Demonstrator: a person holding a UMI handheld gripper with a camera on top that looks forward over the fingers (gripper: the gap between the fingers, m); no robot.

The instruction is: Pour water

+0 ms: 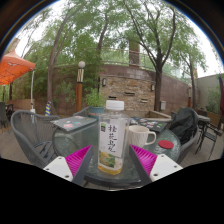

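A clear plastic bottle [112, 138] with a white cap and a white label holds yellowish liquid in its lower part. It stands upright on a round glass table [70, 130], between my gripper's [113, 161] two pink-padded fingertips [78, 160], with a gap on each side. The fingers are open. A white mug [139, 136] sits just to the right of the bottle, slightly beyond it, handle to the right.
Metal mesh chairs [28, 135] stand to the left of the table. A dark bag [184, 124] rests on a seat to the right. Beyond are a stone wall [130, 88], trees and an orange umbrella [14, 67].
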